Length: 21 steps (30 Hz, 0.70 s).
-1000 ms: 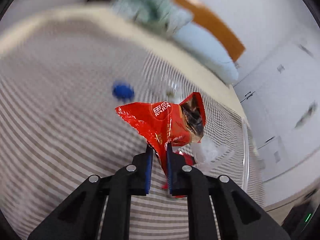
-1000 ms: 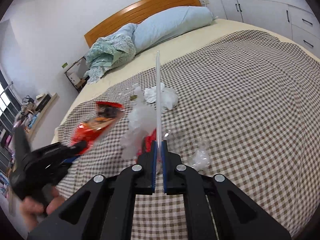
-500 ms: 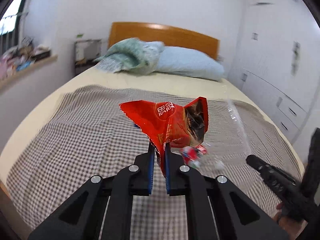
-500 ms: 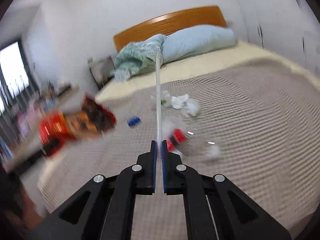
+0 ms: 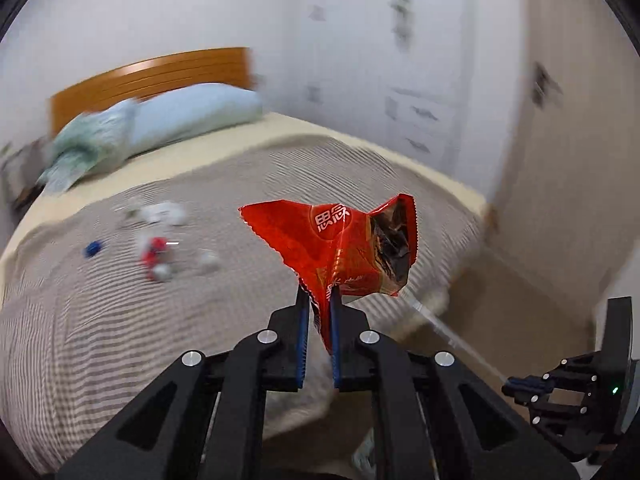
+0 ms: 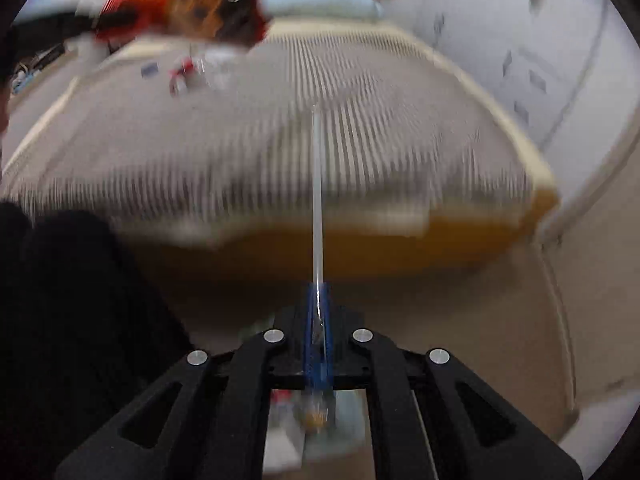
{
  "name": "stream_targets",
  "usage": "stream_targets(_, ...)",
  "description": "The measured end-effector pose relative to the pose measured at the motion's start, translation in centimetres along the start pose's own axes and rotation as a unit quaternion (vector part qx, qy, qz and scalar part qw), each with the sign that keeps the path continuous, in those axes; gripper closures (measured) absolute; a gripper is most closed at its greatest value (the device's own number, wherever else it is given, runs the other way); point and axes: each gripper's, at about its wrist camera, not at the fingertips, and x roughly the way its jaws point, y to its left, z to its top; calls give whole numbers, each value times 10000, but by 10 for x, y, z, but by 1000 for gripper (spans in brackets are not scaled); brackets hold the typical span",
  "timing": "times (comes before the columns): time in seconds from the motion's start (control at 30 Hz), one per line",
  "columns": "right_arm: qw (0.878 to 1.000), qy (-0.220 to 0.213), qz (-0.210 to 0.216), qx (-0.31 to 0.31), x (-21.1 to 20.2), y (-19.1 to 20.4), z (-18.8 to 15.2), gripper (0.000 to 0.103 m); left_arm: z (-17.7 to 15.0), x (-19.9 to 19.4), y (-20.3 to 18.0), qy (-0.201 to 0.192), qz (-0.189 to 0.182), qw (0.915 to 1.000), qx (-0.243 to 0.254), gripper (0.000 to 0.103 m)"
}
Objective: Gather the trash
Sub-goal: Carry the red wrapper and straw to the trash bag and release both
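Observation:
My left gripper is shut on a torn red snack wrapper and holds it in the air beyond the foot of the bed. The wrapper also shows blurred at the top left of the right wrist view. My right gripper is shut on a clear plastic straw that sticks straight forward; the straw also shows in the left wrist view, held by the right gripper at lower right. More trash lies on the checked bedspread: a red wrapper, white tissue, a blue cap.
The bed has a wooden headboard and a light blue pillow. White wardrobe doors stand to the right. Bare floor lies past the bed's foot. Blurred items show below my right gripper.
Both grippers have pulled back from the bed and swung toward its foot and the floor, still gripping the wrapper and the straw. The right gripper now points lower.

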Motion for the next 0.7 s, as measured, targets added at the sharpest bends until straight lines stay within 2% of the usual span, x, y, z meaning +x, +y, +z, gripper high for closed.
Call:
stream_targets(0.03,9999,117,26,33,6,-2,-12,98,-8,8,-28,203,-112,9989,398,97)
stream_targets(0.13,9986,419,183,268,28,-8,-53,98,-32,23,-78,575,-349,9915,1114,96)
stream_targets(0.23,9969,415,340,582,34,-12,-67,98,-68,59,-120,1232,-414,9709,2013,96)
stream_targets(0.3,9958,340,397,757,35,-17,-70,98,-88,78,-133,1534,-421,9567,2438,96)
stream_targets(0.4,9950,267,476,831,32,-20,-76,98,-106,99,-150,1814,-496,9425,2764,96)
stream_targets(0.43,9950,243,513,821,30,-19,-79,98,-112,113,-153,2029,-499,9363,2824,96)
stream_targets(0.57,9939,185,616,894,27,-22,-90,98,-127,138,-164,2536,-644,9236,2803,96)
stream_targets(0.7,9891,542,860,1062,53,-26,-108,98,-151,157,-179,3064,-660,9051,2872,96)
